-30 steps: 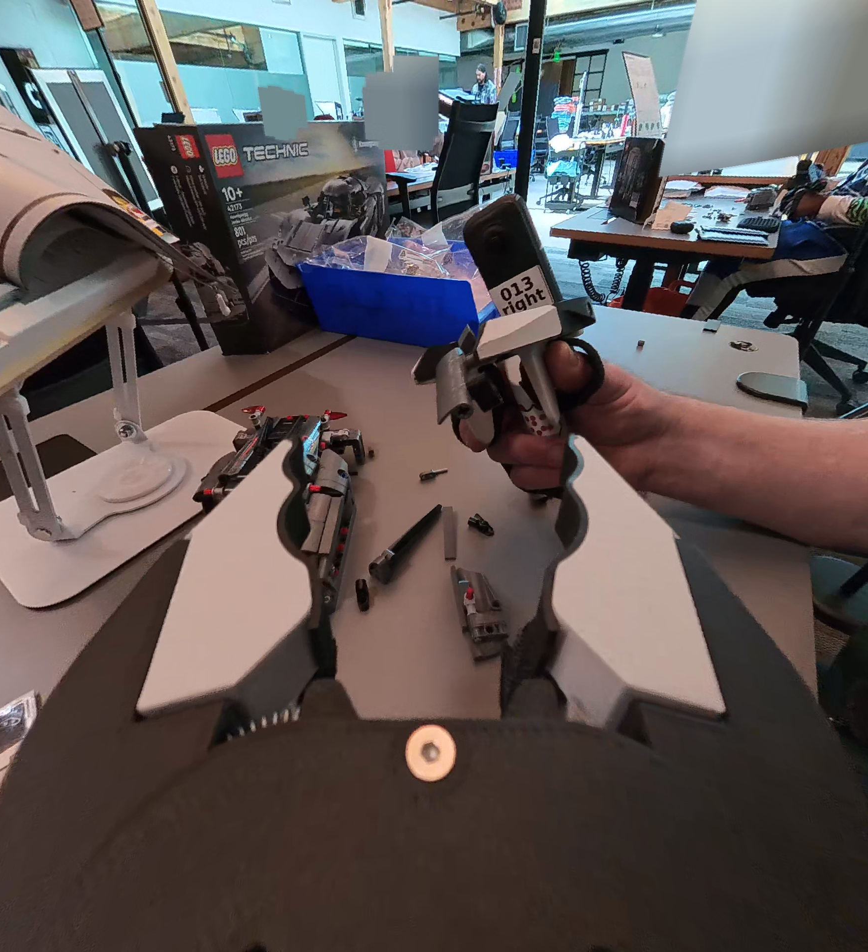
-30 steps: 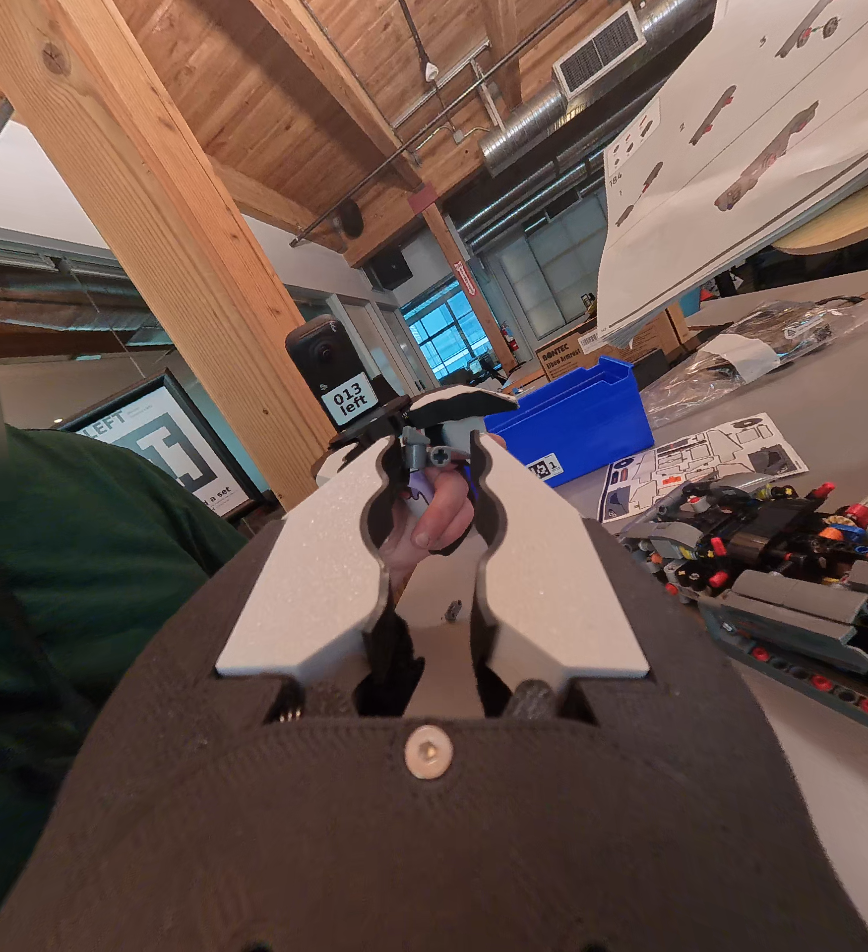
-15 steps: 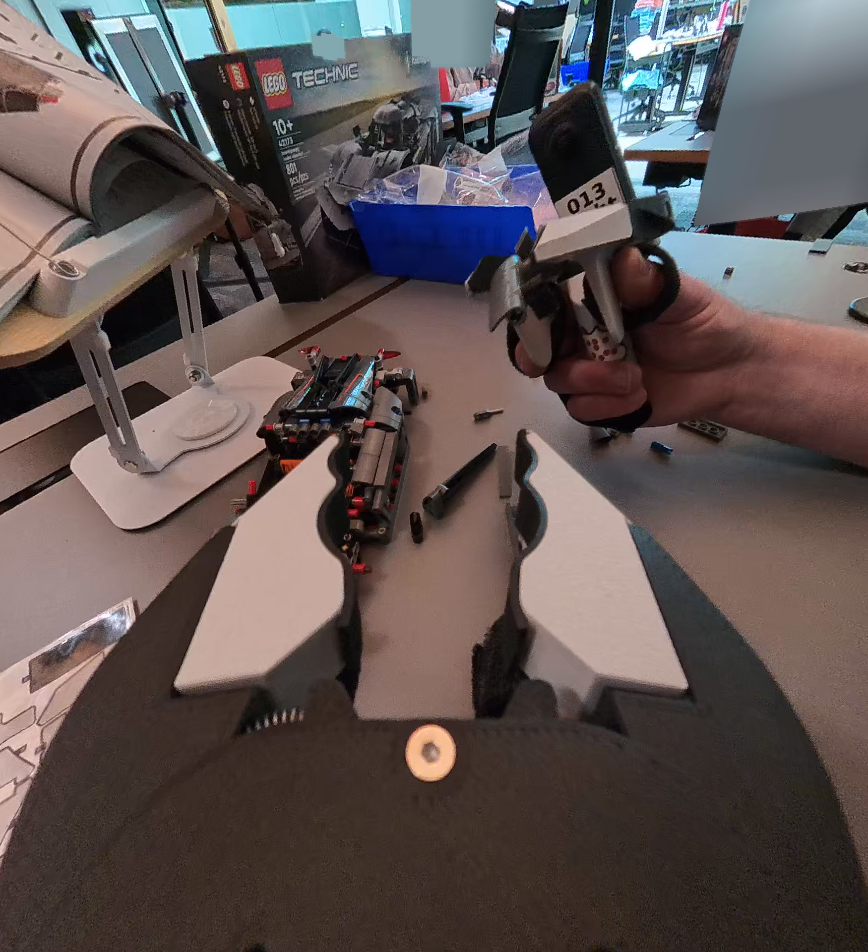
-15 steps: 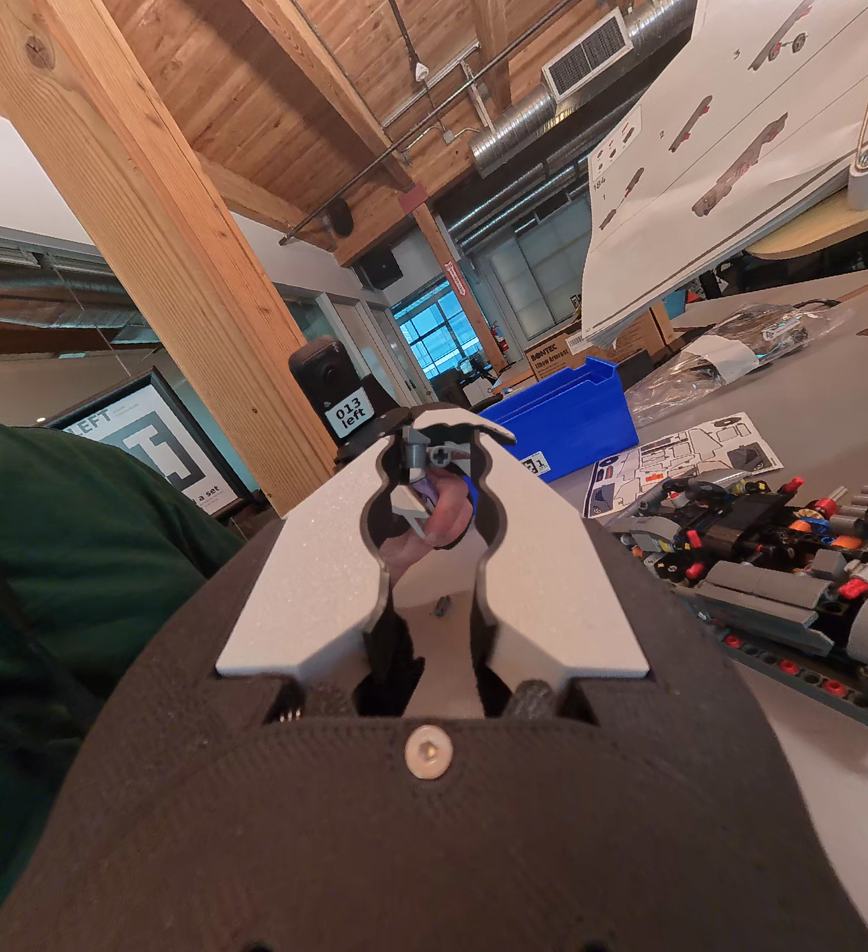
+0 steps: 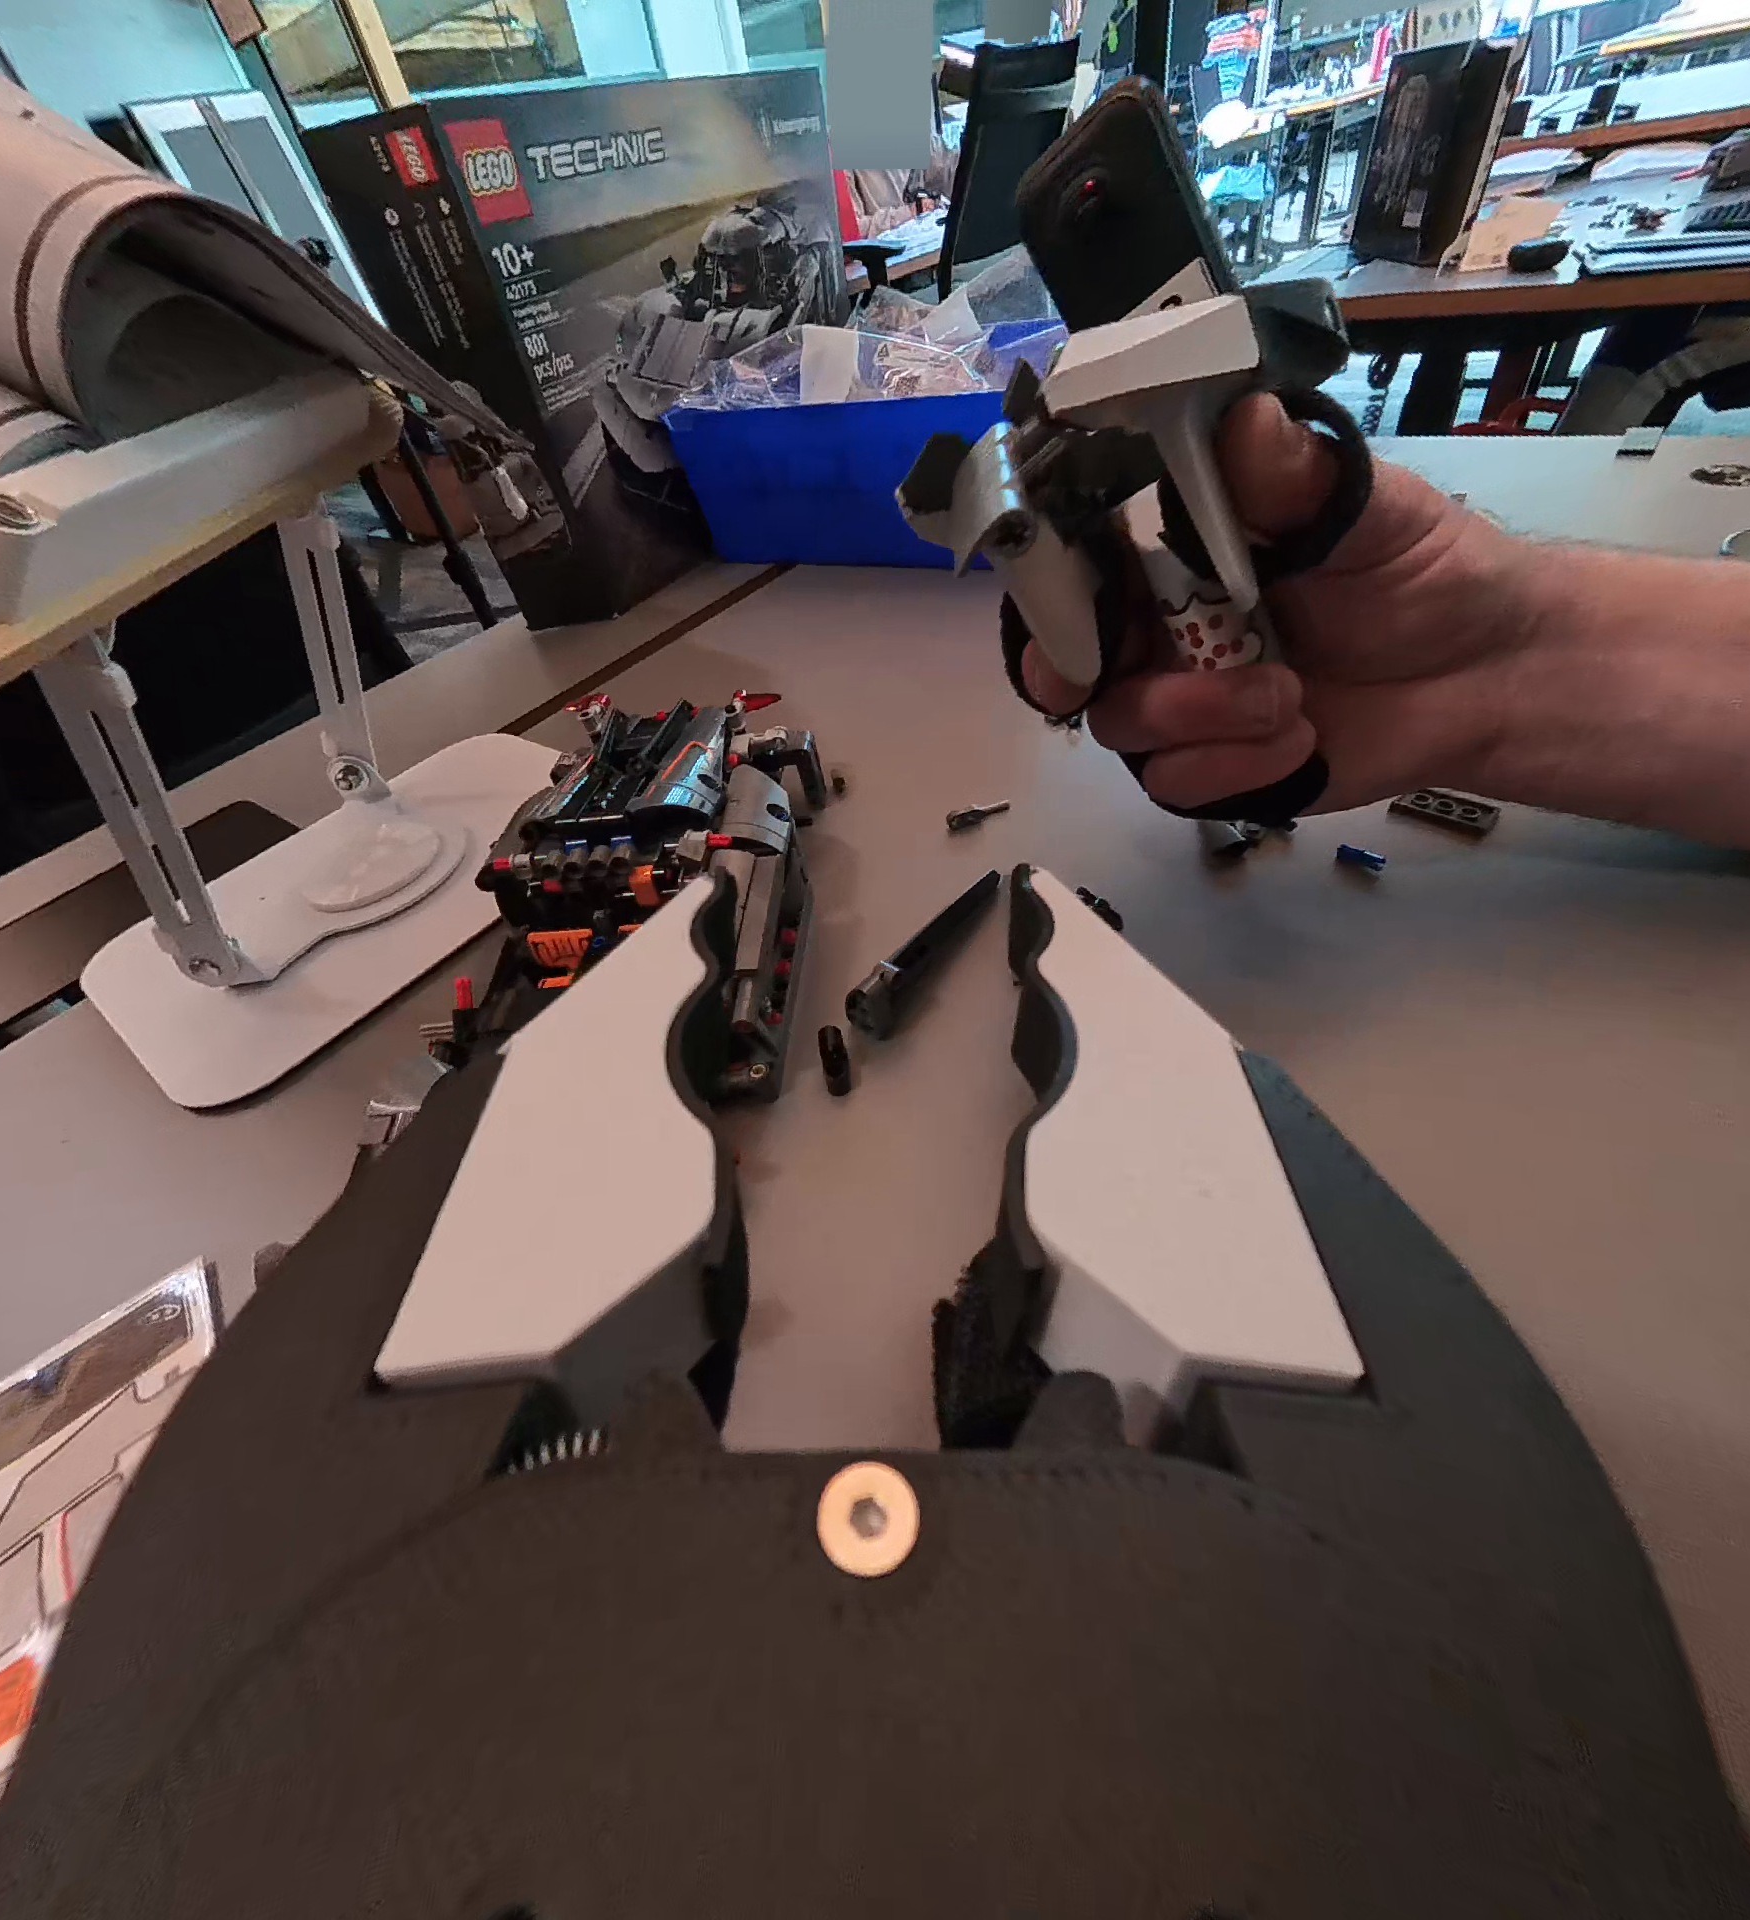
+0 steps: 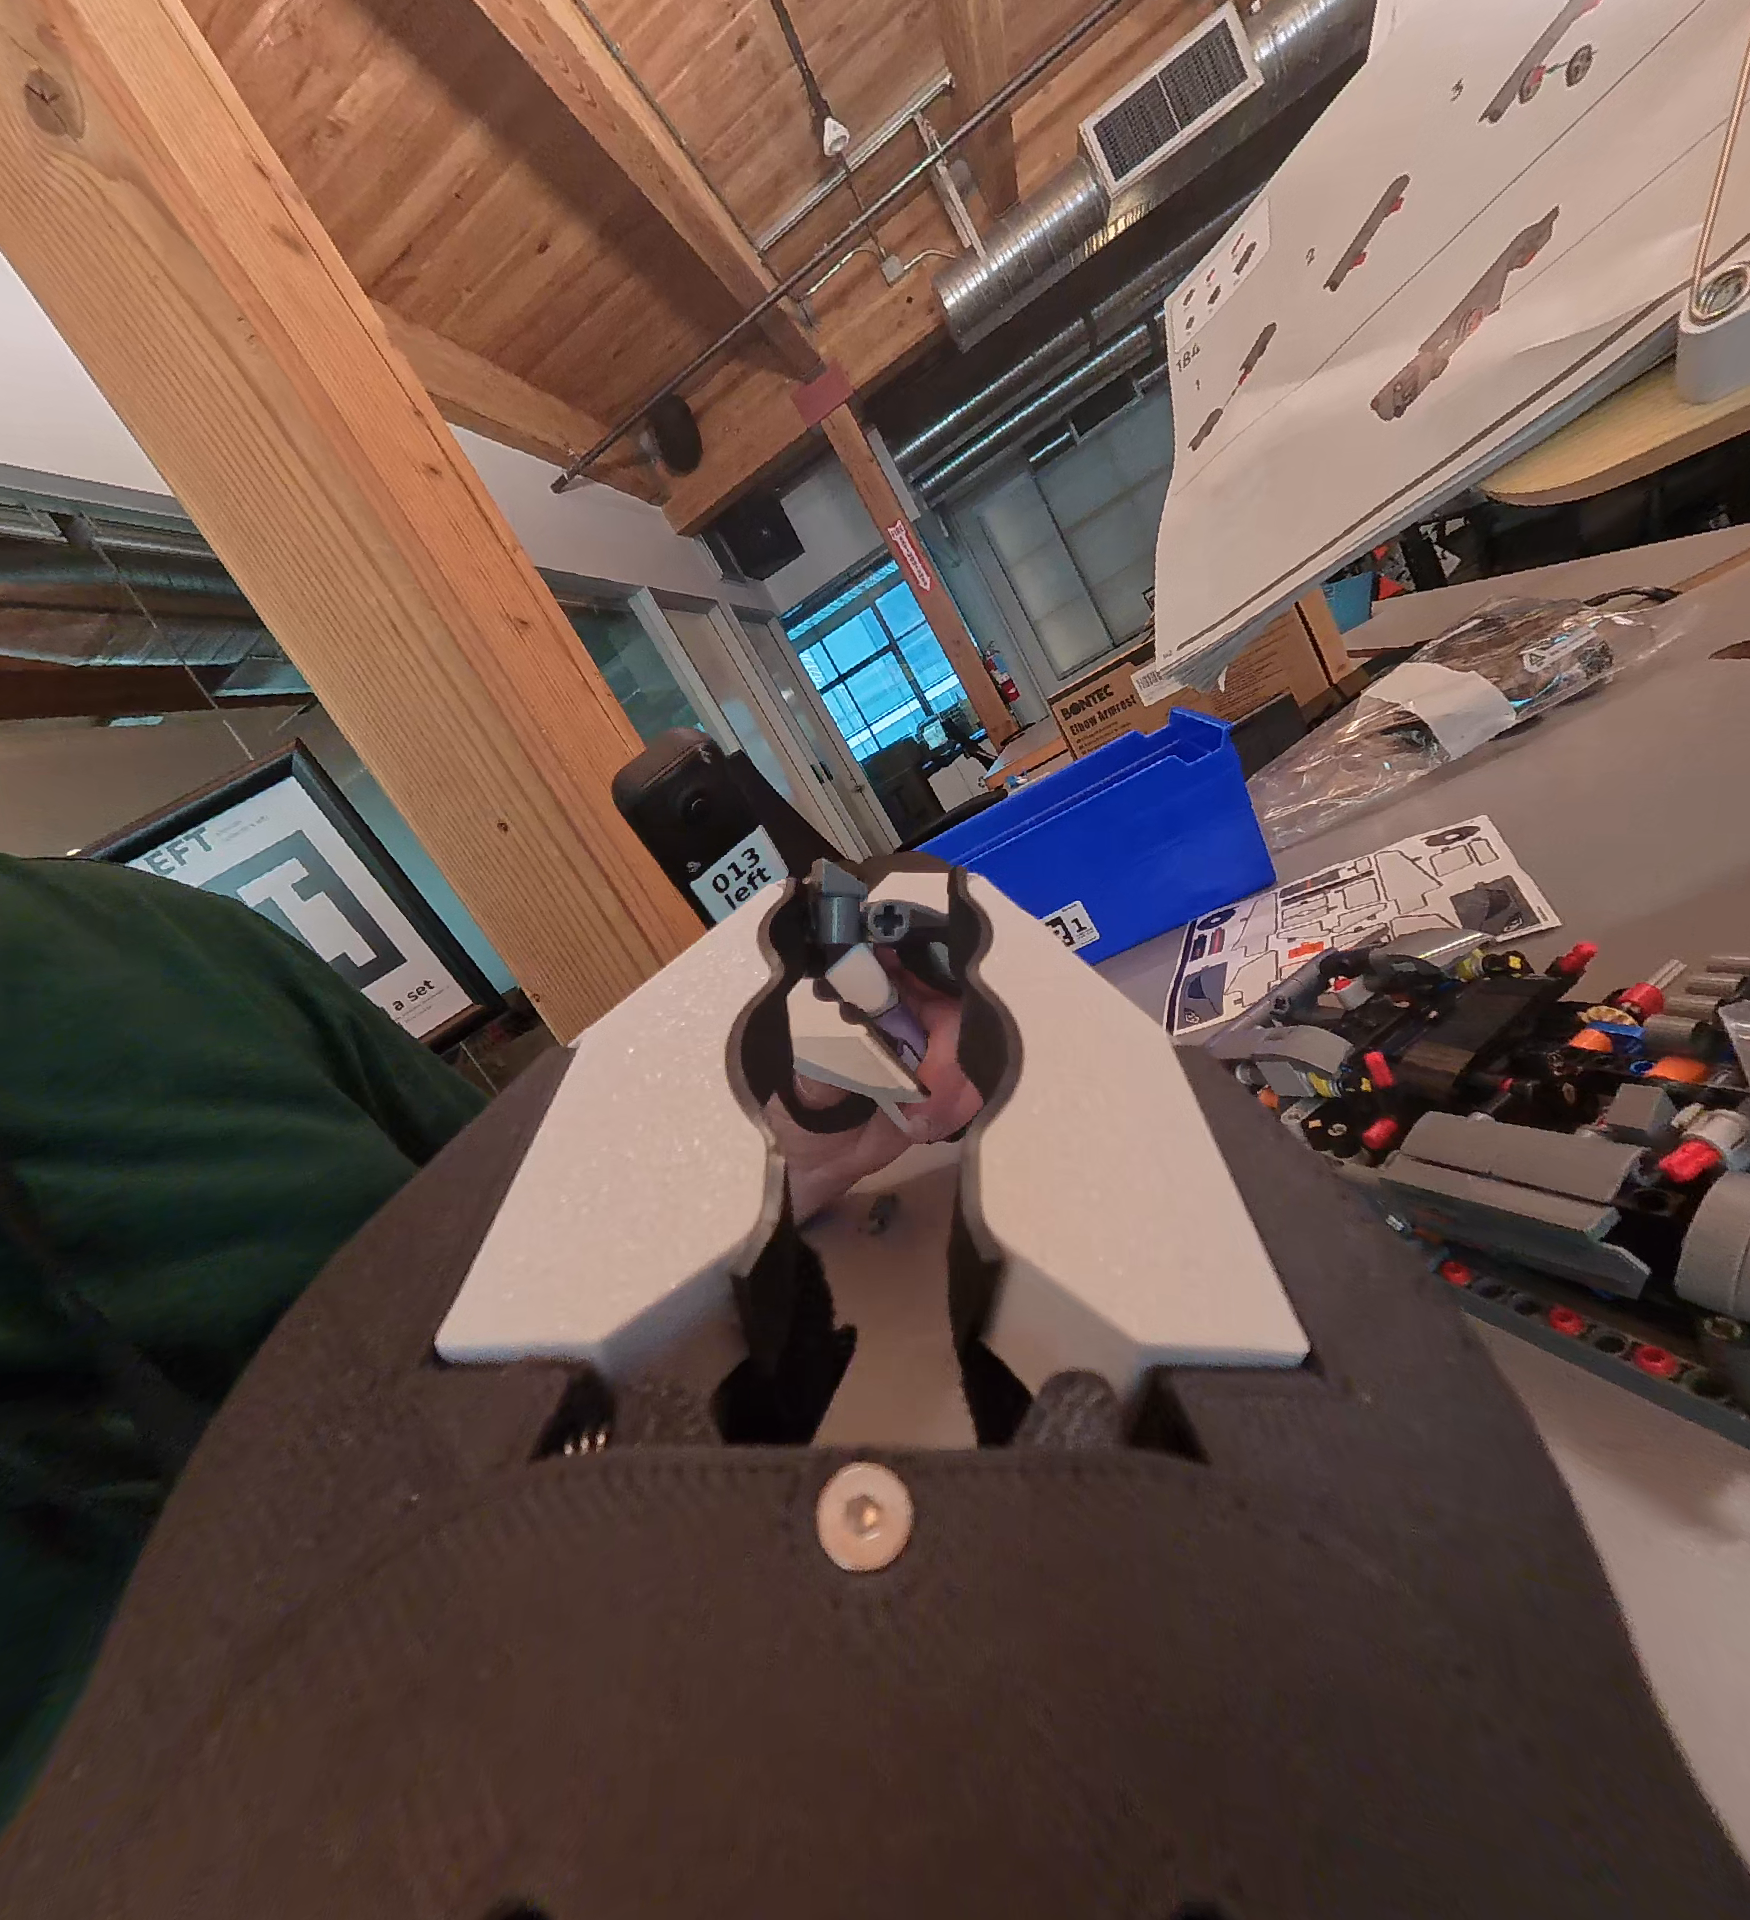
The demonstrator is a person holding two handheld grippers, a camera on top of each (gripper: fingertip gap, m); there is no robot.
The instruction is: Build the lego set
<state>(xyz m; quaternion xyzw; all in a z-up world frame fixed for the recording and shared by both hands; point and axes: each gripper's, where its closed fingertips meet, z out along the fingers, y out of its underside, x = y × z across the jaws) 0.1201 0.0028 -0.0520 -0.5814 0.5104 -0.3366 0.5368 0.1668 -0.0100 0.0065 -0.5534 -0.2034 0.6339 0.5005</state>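
While the left tongs (image 5: 860, 904) were held wide open and empty above the bench (image 5: 1422, 1091), the half-built lego car (image 5: 663, 831) was seen lying just beyond and left of their left tip. A black rod piece (image 5: 918, 956) lay just right of the car, with a small black pin (image 5: 833, 1058) beside it. Well above and right of the car, the right tongs (image 6: 876, 914) were seen closed on a small grey lego piece (image 6: 855, 920). Behind the car stood the set's box (image 5: 580, 312) and a blue bin (image 5: 829, 488).
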